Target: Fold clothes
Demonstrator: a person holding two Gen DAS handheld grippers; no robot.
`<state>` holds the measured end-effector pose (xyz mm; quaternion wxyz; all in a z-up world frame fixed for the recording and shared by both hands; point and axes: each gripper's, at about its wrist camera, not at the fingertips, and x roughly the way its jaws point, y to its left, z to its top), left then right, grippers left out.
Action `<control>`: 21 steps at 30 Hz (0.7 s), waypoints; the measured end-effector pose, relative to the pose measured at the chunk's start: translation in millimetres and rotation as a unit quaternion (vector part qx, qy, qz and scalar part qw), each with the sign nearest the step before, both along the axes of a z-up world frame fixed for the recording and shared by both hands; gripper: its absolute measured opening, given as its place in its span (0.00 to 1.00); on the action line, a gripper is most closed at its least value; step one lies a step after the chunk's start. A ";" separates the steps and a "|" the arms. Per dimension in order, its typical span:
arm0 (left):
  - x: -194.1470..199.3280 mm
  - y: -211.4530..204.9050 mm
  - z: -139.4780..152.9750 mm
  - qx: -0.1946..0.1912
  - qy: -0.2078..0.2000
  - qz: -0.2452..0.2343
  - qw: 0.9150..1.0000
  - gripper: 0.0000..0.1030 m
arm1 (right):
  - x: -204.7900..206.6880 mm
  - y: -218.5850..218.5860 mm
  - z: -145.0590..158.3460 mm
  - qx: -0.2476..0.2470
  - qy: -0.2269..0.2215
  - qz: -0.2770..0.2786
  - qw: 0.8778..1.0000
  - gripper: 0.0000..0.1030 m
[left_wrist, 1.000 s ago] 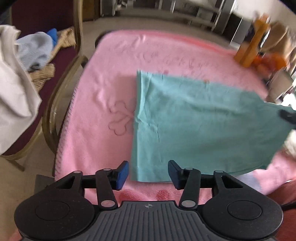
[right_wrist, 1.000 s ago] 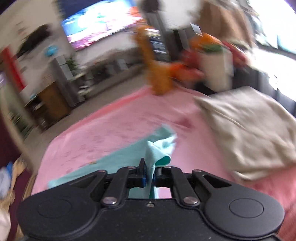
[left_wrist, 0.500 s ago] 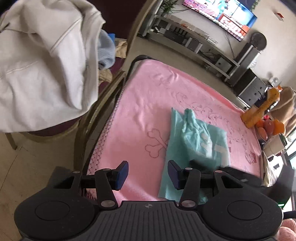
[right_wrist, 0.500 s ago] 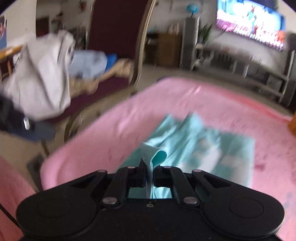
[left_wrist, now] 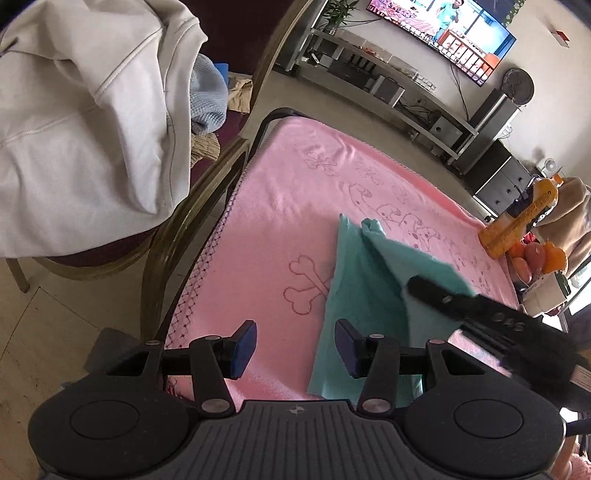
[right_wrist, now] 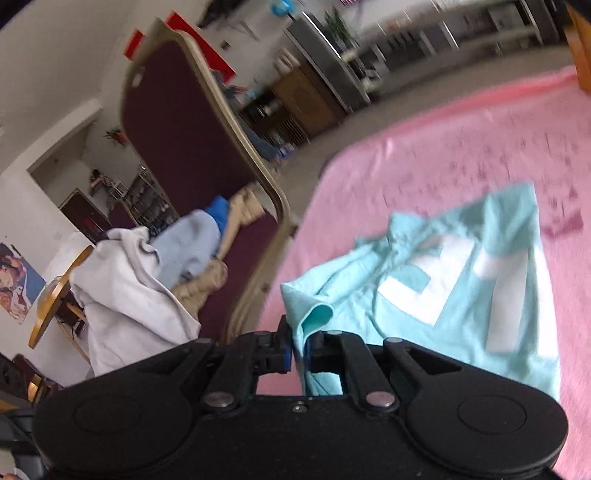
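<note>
A teal shirt (left_wrist: 365, 291) with white print lies partly folded on the pink blanket (left_wrist: 280, 206); it also shows in the right wrist view (right_wrist: 443, 280). My right gripper (right_wrist: 300, 349) is shut on a bunched edge of the teal shirt and holds it over the shirt's near left side. From the left wrist view the right gripper (left_wrist: 480, 314) shows as a black bar above the shirt. My left gripper (left_wrist: 295, 343) is open and empty, above the blanket's near edge just left of the shirt.
A maroon chair with a gold frame (left_wrist: 207, 206) stands left of the table, piled with a white hoodie (left_wrist: 81, 122) and a light blue knit (left_wrist: 207, 99). An orange bottle (left_wrist: 517, 225) and fruit (left_wrist: 543, 254) sit at the far right. A TV (left_wrist: 443, 33) is behind.
My right gripper has carried the shirt's edge leftward across the shirt, folding it over. My left gripper pulled back and up from the shirt's edge and stayed open.
</note>
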<state>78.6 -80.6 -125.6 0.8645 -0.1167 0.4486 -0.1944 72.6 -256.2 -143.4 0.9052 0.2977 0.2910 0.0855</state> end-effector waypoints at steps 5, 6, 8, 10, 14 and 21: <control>-1.3 -0.1 0.3 0.005 -0.003 0.002 1.000 0.46 | -9.6 17.9 10.6 -0.040 -0.032 0.026 0.998 0.07; -1.5 0.0 0.2 0.007 -0.003 0.003 1.000 0.46 | -9.0 22.6 10.2 -0.049 -0.031 0.037 0.998 0.07; -1.2 -0.4 -0.1 0.010 -0.002 0.005 1.000 0.46 | -2.3 32.2 6.5 -0.072 -0.010 0.057 0.996 0.07; -1.0 -1.1 -0.1 0.013 -0.001 0.007 1.000 0.46 | 3.7 37.8 -3.2 -0.089 0.018 0.071 0.993 0.07; -0.9 -2.2 -0.1 0.019 -0.001 0.010 1.000 0.46 | 12.1 40.0 -19.9 -0.082 0.076 0.140 0.984 0.19; 1.1 -7.0 -1.1 0.033 0.003 0.012 0.999 0.46 | -19.5 3.3 -0.9 -0.051 0.109 0.166 0.979 0.36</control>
